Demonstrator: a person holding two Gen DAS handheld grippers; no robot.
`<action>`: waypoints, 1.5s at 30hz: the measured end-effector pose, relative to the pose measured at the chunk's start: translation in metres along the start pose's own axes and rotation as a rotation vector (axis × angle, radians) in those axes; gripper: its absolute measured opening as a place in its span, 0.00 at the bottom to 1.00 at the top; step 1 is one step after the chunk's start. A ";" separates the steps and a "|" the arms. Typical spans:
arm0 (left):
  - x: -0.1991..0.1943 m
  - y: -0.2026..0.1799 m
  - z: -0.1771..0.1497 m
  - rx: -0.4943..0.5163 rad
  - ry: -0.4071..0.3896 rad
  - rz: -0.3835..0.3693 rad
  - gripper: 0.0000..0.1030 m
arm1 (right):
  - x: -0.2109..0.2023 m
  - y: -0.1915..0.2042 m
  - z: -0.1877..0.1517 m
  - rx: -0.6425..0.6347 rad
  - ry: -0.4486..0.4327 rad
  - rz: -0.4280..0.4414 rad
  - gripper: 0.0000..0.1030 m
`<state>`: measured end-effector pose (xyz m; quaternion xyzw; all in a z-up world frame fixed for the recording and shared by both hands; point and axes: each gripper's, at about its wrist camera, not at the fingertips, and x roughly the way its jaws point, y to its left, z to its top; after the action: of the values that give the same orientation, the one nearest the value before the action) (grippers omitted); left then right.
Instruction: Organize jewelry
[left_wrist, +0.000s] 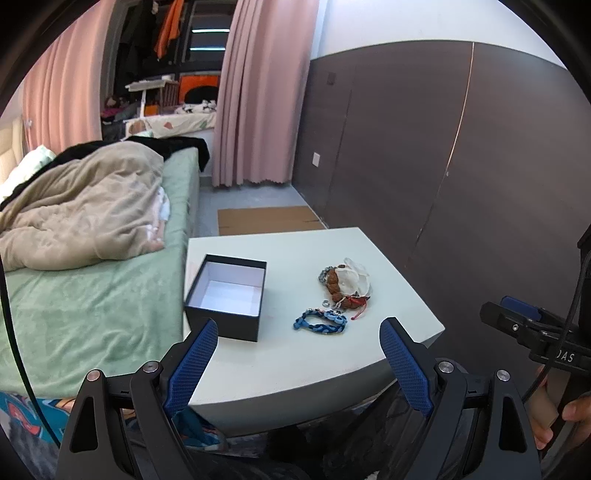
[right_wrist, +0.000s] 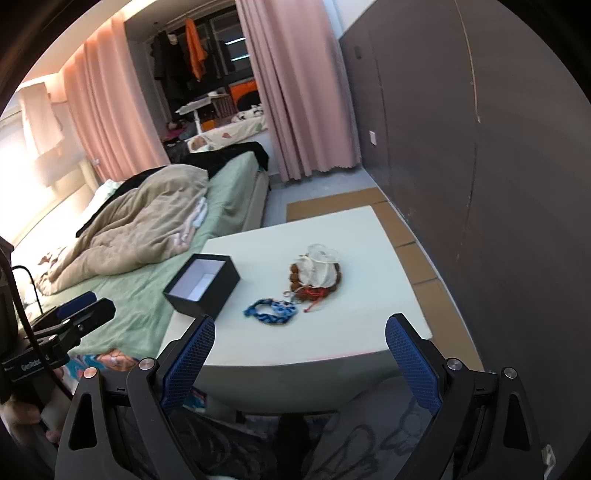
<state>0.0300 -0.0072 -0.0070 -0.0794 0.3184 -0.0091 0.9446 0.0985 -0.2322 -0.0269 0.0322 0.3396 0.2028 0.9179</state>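
White table (left_wrist: 332, 354) with empty black box (left_wrist: 225, 295), blue bracelet (left_wrist: 320, 322) (both tools (left_wrist: 298, 334) (right_wrist: 300, 332) spread, unladen)

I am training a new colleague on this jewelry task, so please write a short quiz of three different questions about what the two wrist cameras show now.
1. True or false: the black box on the white table already holds a piece of jewelry.
2. Which item lies nearest the table's front edge? A) the blue braided bracelet B) the white pouch C) the brown bead bracelet
3. Fill in: both the left gripper and the right gripper are ____ and hold nothing.

Key: 1 false, the box looks empty; 2 A; 3 open.
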 end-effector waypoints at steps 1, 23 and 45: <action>0.006 -0.001 0.001 -0.001 0.006 -0.004 0.87 | 0.003 -0.003 0.001 0.006 0.004 0.000 0.91; 0.142 -0.005 0.005 0.020 0.266 -0.089 0.73 | 0.098 -0.068 0.005 0.108 0.113 0.038 0.91; 0.246 -0.057 -0.006 0.152 0.496 -0.125 0.54 | 0.123 -0.110 0.000 0.166 0.168 -0.017 0.91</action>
<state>0.2238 -0.0814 -0.1503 -0.0232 0.5331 -0.1103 0.8385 0.2216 -0.2843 -0.1233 0.0882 0.4313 0.1683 0.8820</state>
